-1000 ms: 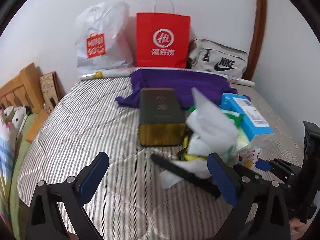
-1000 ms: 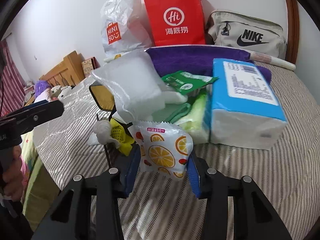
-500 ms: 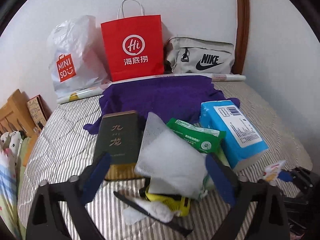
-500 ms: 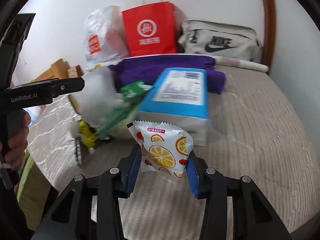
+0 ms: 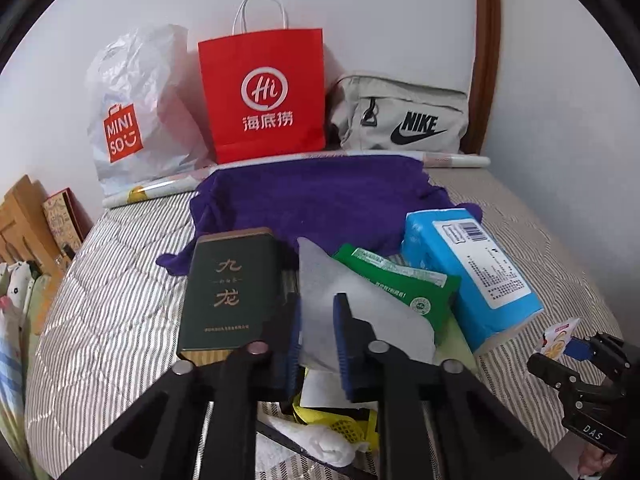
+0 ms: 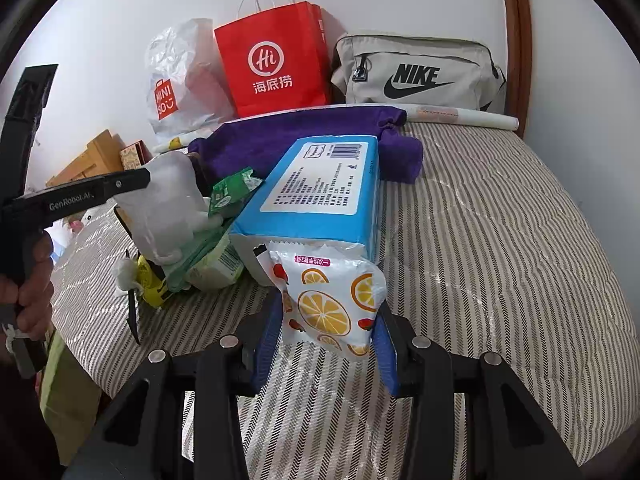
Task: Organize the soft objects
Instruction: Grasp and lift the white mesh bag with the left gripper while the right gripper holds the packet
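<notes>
Both grippers loaded: the left gripper (image 5: 317, 342) has its jaws pinched on the near edge of a white padded pouch (image 5: 360, 312) lying atop the pile beside the dark green box (image 5: 228, 292), and the right gripper (image 6: 326, 344) clamps an orange-print sachet (image 6: 330, 300) above the striped bedspread (image 6: 500, 260), just in front of the blue tissue pack (image 6: 316, 192). Step in hand appears to be sorting, pulling soft packets out of the heap. Next move likely calls for lifting the pouch clear without dragging the green wipes pack (image 5: 400, 280), then choosing a bare patch for both.
</notes>
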Demonstrator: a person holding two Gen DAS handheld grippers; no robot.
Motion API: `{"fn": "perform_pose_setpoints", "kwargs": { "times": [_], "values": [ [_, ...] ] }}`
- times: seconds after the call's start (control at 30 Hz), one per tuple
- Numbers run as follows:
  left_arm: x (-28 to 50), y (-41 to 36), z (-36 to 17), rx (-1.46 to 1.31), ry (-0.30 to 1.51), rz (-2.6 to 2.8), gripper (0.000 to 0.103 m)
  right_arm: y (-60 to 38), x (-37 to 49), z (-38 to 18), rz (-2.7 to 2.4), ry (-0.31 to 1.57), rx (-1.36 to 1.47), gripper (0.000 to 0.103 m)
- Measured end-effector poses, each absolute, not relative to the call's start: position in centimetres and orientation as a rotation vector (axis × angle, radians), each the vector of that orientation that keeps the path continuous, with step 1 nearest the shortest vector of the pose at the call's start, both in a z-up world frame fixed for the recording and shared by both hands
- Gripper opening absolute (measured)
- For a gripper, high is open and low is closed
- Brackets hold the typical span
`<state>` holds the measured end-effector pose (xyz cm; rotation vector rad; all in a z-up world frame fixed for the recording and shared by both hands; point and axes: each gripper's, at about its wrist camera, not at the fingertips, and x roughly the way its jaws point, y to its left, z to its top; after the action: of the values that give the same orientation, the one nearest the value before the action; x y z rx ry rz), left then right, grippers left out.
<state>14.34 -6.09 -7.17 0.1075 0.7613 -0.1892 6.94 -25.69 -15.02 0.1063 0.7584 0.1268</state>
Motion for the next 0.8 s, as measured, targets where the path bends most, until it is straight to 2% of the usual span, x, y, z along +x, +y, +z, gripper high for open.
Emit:
{"fn": "perform_pose_setpoints", "kwargs": {
  "times": [0.23, 0.57, 0.8],
  "values": [
    [13.5, -5.3, -6.2, 0.074, 0.732, -0.218, 0.006, -25.3, 6.3, -14.8, 0.131, 0.764, 0.087, 0.043],
    [11.3, -1.1, -5.2, 0.02, 0.708, -0.175, 0.006, -24.8, 5.8, -15.0, 0.137, 0.775, 0.074, 0.043],
    [9.4, 3.2, -6.5, 0.01, 0.733, -0.086, 0.006, -23.9, 5.6, -15.1, 0.154, 0.784, 0.054, 0.043]
  ]
}}
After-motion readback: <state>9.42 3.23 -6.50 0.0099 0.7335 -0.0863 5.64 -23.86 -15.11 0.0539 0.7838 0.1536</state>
